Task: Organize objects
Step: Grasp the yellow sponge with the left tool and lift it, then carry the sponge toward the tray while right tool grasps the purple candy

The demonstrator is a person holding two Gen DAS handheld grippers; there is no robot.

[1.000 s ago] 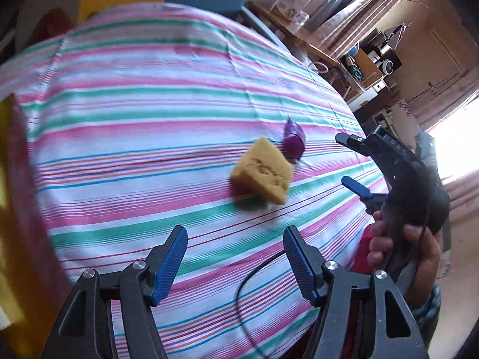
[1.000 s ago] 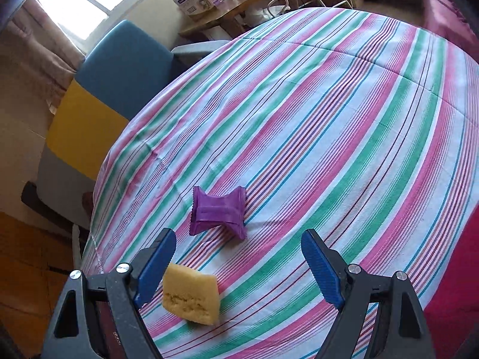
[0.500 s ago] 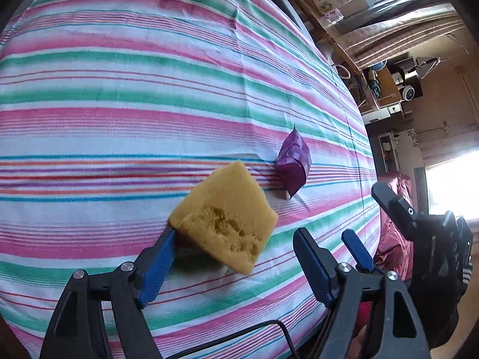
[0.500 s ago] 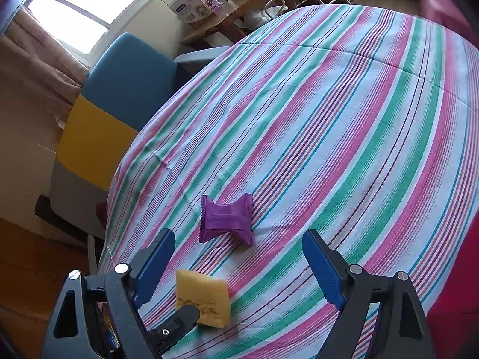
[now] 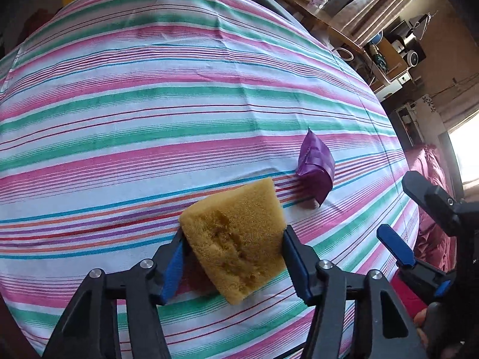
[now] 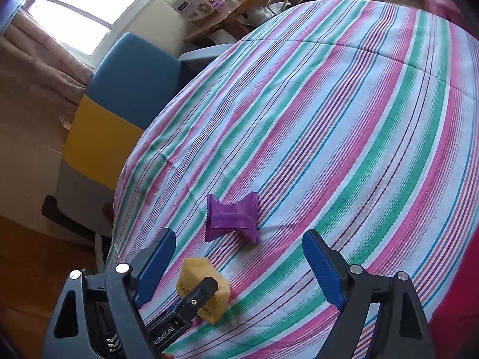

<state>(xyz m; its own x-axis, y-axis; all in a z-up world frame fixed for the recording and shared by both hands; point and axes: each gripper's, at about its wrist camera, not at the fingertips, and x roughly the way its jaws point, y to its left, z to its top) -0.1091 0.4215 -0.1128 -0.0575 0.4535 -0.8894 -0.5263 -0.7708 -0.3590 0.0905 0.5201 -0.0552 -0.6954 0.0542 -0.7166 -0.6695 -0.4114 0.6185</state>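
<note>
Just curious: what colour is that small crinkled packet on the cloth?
Purple; the small crinkled packet shows best in the right wrist view.

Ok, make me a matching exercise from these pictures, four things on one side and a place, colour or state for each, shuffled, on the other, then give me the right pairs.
Things
1. sponge
2. wrapper
3. right claw
4. chair

Descriptions
A. purple, lying alone on the striped cloth
B. blue and yellow, beyond the edge of the bed
C. yellow, between the pads of the left claw, whose jaws are closing on it
D. wide open, nothing between its pads

Pairs: 1-C, 2-A, 3-D, 4-B
</note>
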